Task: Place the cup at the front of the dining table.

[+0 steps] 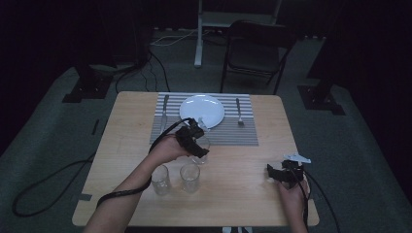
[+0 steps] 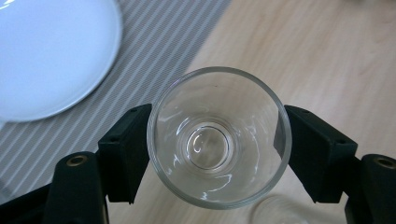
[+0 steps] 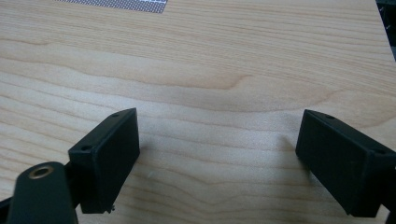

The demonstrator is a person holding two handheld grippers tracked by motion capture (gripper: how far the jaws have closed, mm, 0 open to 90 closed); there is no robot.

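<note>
Gripping glass [image 2: 219,137] rim, left gripper [image 2: 212,154] closeup

The right gripper [image 3: 219,163] hangs with fingers [image 3: 112,154] wide apart over bare wooden table [image 3: 210,60].

Three clear glasses [image 1: 200,149] [image 1: 160,180] [image 1: 190,177], one white plate [image 1: 202,110], one knife [image 1: 164,113], one fork [image 1: 239,113], one striped placemat [image 1: 233,133], all on the table [image 1: 243,194].

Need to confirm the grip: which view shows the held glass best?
The left gripper view: it looks straight down into the held glass, with both black pads against its sides. The high view shows it small and dim, half hidden by the left gripper. The right gripper view shows bare table.
</note>
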